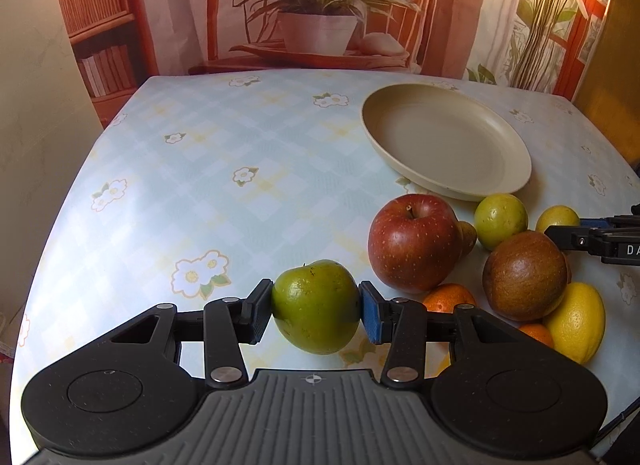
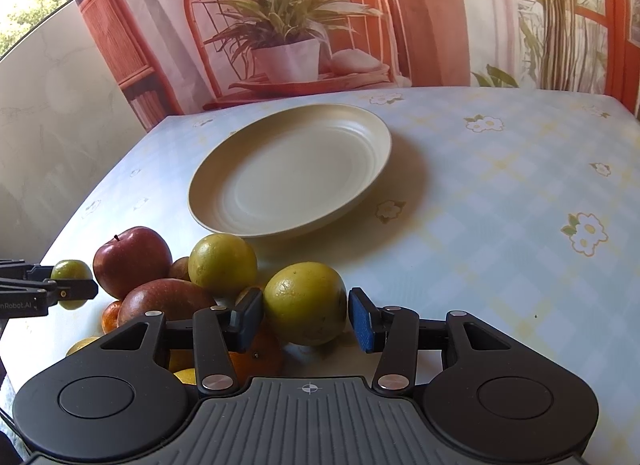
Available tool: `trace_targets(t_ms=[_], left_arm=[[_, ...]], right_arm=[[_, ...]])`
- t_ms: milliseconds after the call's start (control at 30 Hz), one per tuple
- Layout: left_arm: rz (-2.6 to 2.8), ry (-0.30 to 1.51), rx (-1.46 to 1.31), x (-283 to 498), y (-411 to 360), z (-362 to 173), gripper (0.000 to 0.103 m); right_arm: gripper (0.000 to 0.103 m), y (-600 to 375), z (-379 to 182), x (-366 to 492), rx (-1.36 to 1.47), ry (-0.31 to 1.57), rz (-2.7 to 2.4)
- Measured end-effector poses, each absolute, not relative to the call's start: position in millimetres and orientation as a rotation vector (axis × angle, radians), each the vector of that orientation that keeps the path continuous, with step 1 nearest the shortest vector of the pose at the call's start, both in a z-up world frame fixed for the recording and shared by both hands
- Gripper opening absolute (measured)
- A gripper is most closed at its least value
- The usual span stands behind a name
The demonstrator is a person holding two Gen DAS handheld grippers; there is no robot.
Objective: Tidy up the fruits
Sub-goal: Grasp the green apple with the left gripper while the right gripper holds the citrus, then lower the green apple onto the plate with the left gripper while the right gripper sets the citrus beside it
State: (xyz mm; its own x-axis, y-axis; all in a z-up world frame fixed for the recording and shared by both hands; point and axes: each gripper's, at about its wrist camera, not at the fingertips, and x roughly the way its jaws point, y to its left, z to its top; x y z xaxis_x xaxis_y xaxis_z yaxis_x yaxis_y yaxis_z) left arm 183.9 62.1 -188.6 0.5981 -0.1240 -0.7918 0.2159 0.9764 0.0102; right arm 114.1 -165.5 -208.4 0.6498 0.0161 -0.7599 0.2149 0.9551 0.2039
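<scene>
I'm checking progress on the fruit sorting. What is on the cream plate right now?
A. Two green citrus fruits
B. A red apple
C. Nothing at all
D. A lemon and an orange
C: the cream plate is bare in both views, while the red apple, the lemon and the other fruit sit on the tablecloth beside it.

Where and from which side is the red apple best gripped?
Across the red apple at its widest middle, coming from above: it sits upright, stem up. A brown fruit and an orange crowd its right side; its left flank is clear.
</scene>
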Motion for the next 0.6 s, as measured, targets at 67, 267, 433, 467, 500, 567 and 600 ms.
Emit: trace_targets(t_ms=[67,267,433,467,500,567,600], left_arm=[[-0.201,0.892,0.113,186.5,60.8,-184.3,0.048],[-0.229,0.837,0.126,197.6,50.6,-169.8,0.048],[-0.263,0.794,0.125,212.1,41.7,-159.2,0.049],[-0.269,0.788,0.119,215.6,39.6,-158.4,0.048],[-0.276,0.783,0.111,220.4,37.2,-157.7,0.048],[-0.29,0.776,0.101,230.4,32.5,-157.6,0.048],[-0.295,0.773,0.103,236.0,28.2,-158.1,0.048]], right_arm=[[0.043,-163.7,-207.9,115.4,0.27,0.863,-0.111],[0.042,-166.9,-202.1,116.9,0.257,0.842,-0.132],[0.042,-183.4,-187.8,124.9,0.29,0.8,-0.137],[0.042,-185.7,-184.9,128.2,0.286,0.794,-0.135],[0.042,-187.9,-181.8,132.6,0.278,0.785,-0.13],[0.042,-190.4,-176.6,141.7,0.251,0.77,-0.117],[0.042,-191.0,-175.2,145.8,0.235,0.766,-0.111]])
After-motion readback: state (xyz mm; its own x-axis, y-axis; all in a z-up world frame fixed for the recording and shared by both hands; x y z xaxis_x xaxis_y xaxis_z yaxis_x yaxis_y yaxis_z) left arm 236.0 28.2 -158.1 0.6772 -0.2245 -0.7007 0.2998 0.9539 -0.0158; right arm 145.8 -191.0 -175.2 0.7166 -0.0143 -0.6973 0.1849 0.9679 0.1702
